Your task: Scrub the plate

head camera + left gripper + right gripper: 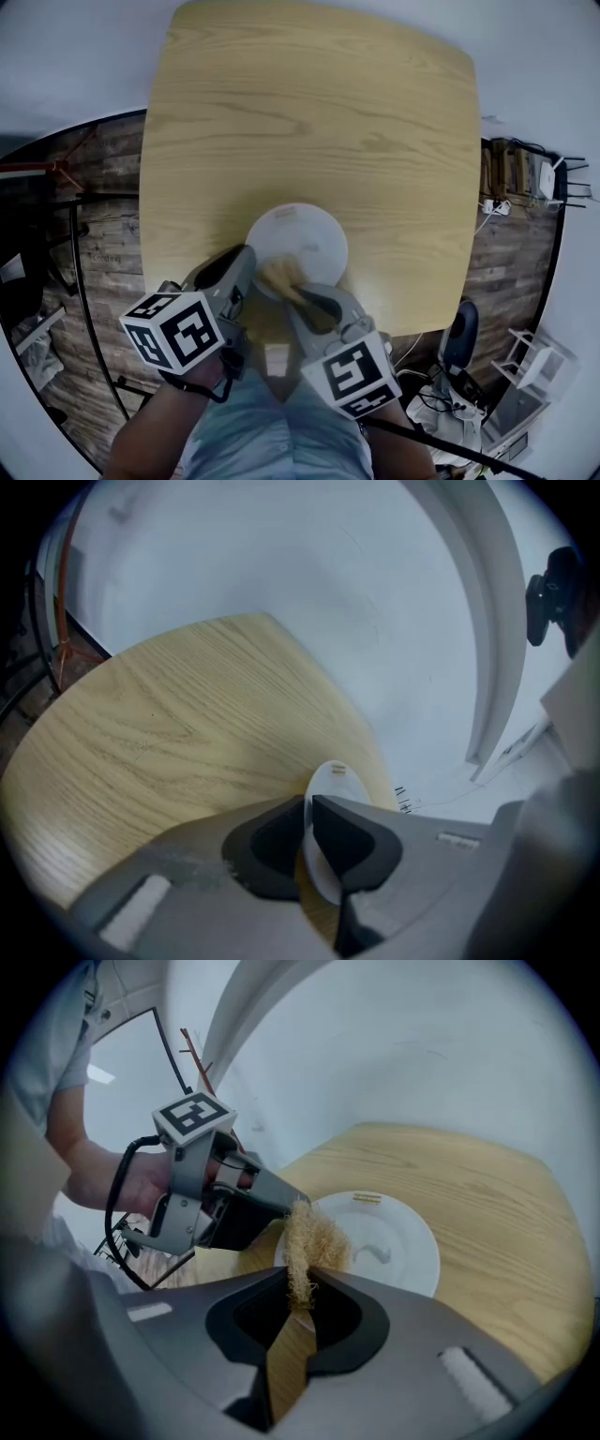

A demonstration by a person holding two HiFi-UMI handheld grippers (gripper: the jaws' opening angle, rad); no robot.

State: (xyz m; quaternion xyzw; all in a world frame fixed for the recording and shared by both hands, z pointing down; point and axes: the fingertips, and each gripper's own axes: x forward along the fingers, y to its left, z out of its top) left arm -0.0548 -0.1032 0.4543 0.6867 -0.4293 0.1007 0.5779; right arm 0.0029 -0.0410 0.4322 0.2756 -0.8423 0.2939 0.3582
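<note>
The left gripper [308, 803] has its jaws clenched on the rim of a white plate [334, 780], which shows as a thin edge between the dark pads. The right gripper [307, 1286] has its jaws clenched on a tan, fibrous scrubber [314, 1239]. The scrubber's tuft sticks out past the jaw tips, over the plate's near left rim and just beside the left gripper's tip. The plate is round and shallow, with a small gold mark at its far rim. It lies on a light wooden desk [309, 122], near the edge closest to the person. Both grippers reach in from that edge, each carrying a marker cube. A bare hand [141, 1180] holds the left gripper. A plank floor [103, 244] surrounds the desk.
</note>
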